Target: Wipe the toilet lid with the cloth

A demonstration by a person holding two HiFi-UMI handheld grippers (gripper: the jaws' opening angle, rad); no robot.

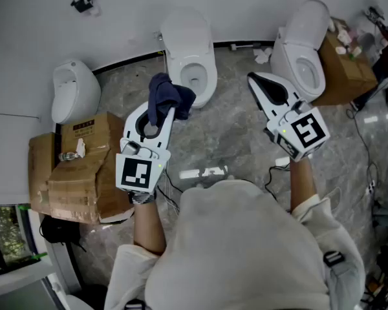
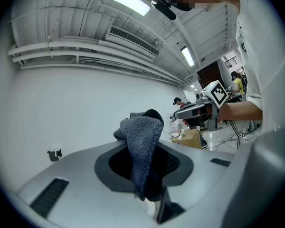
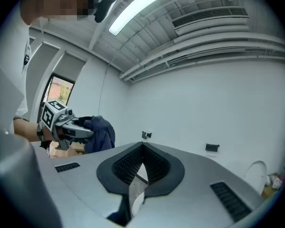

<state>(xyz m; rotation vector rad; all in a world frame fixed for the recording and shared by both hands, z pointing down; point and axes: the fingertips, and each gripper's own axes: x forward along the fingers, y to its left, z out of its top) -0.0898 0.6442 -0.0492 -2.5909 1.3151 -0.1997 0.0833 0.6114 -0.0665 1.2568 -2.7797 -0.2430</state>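
Observation:
A dark blue cloth (image 1: 170, 95) hangs bunched from the tip of my left gripper (image 1: 166, 113), which is shut on it. Gripper and cloth are held just in front of the middle white toilet (image 1: 189, 47), whose bowl (image 1: 195, 76) lies uncovered. In the left gripper view the cloth (image 2: 142, 137) stands up between the closed jaws of that gripper (image 2: 145, 172). My right gripper (image 1: 253, 79) is shut with nothing in it, out to the right between the two toilets. Its own view shows its jaws (image 3: 142, 148) pressed together, with the left gripper (image 3: 66, 125) and the cloth (image 3: 102, 132) off to the side.
A second white toilet (image 1: 304, 57) stands at the right, a brown box (image 1: 346, 73) beside it. A urinal (image 1: 74, 92) is on the left wall. Cardboard boxes (image 1: 74, 170) lie at the left. Cables (image 1: 365, 154) run over the marbled floor (image 1: 229, 134).

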